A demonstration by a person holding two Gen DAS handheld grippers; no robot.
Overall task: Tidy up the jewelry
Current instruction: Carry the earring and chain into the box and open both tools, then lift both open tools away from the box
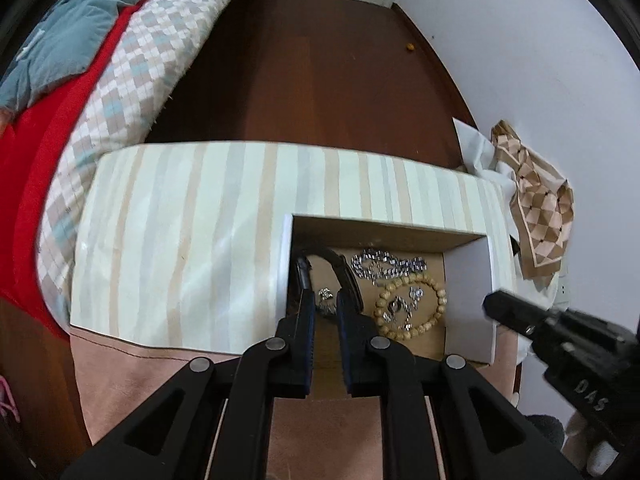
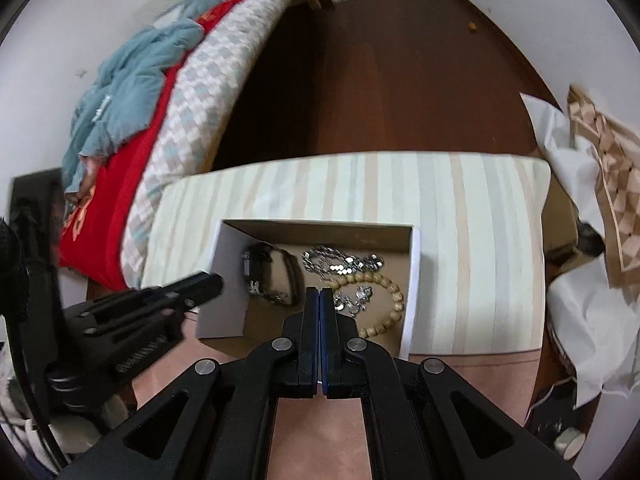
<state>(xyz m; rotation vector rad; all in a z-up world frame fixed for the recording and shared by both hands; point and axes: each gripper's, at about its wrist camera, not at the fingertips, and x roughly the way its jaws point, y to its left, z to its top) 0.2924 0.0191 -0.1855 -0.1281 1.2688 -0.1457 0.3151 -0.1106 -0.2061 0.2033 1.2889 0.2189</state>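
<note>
An open white box with a brown floor holds the jewelry. In it lie a black watch, a silver chain, and a wooden bead bracelet that rings small silver pieces. My left gripper hangs over the box's left part, by the watch. Its jaws stand a narrow gap apart with nothing pressed between them. Over the box's near edge my right gripper is shut and empty.
The box lies against a pale striped pad on a pink surface. A bed with checked, red and blue covers runs along the left. Crumpled white paper and a checked bag lie at the right by the wall.
</note>
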